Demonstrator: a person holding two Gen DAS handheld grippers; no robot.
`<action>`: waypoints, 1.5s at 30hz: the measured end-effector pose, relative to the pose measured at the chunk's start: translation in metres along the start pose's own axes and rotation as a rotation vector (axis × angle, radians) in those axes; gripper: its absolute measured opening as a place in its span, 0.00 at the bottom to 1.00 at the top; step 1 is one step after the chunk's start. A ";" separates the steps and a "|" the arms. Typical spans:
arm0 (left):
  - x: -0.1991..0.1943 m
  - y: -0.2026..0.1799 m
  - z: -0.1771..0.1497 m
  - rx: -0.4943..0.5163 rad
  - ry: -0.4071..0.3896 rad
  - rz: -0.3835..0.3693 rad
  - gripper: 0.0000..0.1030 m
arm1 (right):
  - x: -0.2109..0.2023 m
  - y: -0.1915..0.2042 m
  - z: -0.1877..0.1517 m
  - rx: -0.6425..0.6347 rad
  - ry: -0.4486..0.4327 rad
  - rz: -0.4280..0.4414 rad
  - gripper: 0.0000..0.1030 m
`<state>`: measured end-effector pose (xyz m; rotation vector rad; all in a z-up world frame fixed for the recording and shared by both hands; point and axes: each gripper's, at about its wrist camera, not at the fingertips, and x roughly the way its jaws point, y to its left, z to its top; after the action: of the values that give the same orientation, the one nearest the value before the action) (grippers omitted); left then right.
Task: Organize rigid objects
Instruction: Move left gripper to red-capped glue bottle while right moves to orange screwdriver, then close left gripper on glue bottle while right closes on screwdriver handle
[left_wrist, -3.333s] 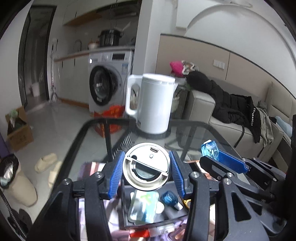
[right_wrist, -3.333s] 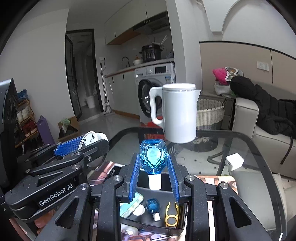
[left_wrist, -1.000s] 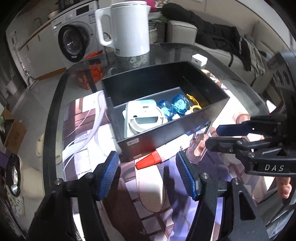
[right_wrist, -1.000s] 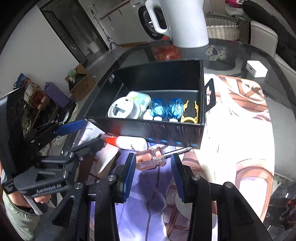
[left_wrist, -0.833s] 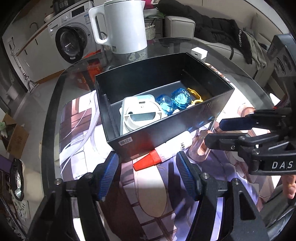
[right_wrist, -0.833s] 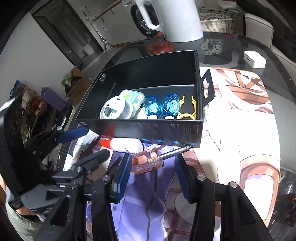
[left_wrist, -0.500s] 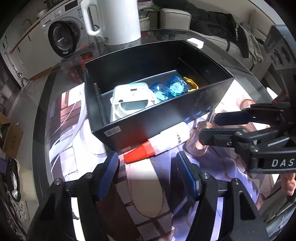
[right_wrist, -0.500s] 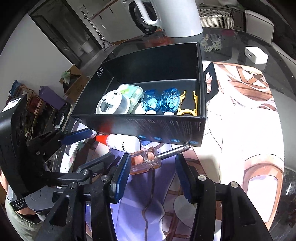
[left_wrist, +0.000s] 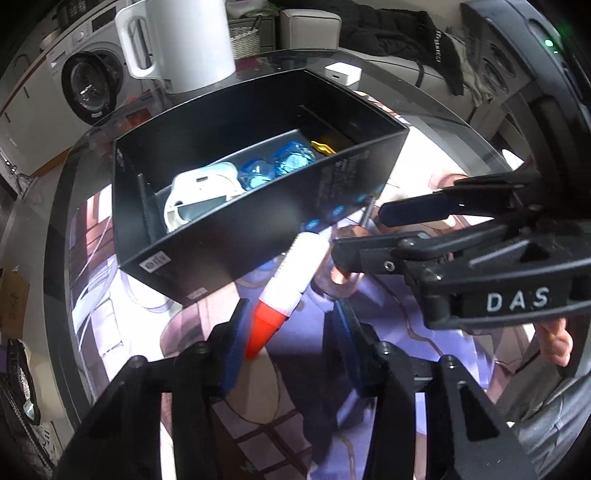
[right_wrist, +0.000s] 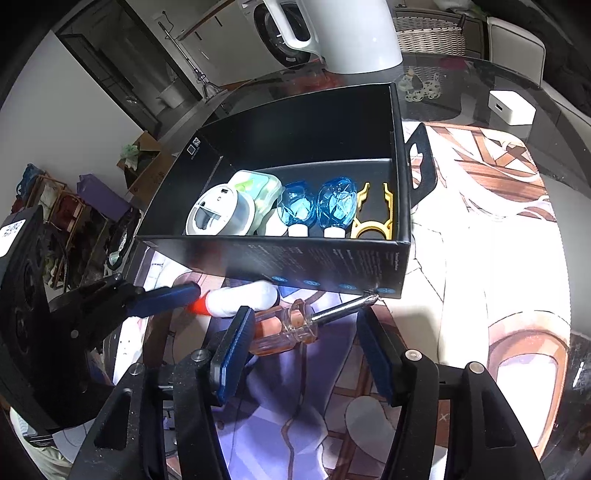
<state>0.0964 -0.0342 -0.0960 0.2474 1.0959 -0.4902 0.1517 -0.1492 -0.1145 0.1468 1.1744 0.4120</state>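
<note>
Two items lie outside black box (right_wrist: 332, 269), against its near wall: glue bottle (left_wrist: 295, 275), screwdriver (right_wrist: 295, 325). Left gripper (left_wrist: 291, 343) wide open, empty, bottle's long axis pointing into gap, red cap nearest. Right gripper (right_wrist: 304, 350) wide open, empty, screwdriver lying crosswise between fingers. Box holds white round device (right_wrist: 221, 214), two blue bottles (right_wrist: 317, 210), yellow clip (right_wrist: 373, 218).

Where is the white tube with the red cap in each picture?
Left wrist view: the white tube lies low in the middle, red cap toward the camera, between the open left tongs.
Right wrist view: the tube lies left of centre, just below the black box, beside the screwdriver.
Shared landmark: the black box's front wall.
</note>
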 end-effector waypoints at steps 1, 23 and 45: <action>-0.001 0.000 0.000 0.000 -0.004 0.003 0.42 | 0.000 -0.001 -0.001 0.003 0.006 -0.003 0.57; 0.001 0.007 -0.019 -0.100 0.061 0.033 0.21 | 0.004 0.003 0.002 -0.007 0.002 -0.004 0.57; -0.001 0.006 -0.021 -0.103 0.051 0.061 0.21 | 0.005 0.005 -0.012 0.096 0.036 0.027 0.46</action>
<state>0.0820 -0.0201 -0.1043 0.2030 1.1561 -0.3731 0.1414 -0.1436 -0.1221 0.2390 1.2288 0.3833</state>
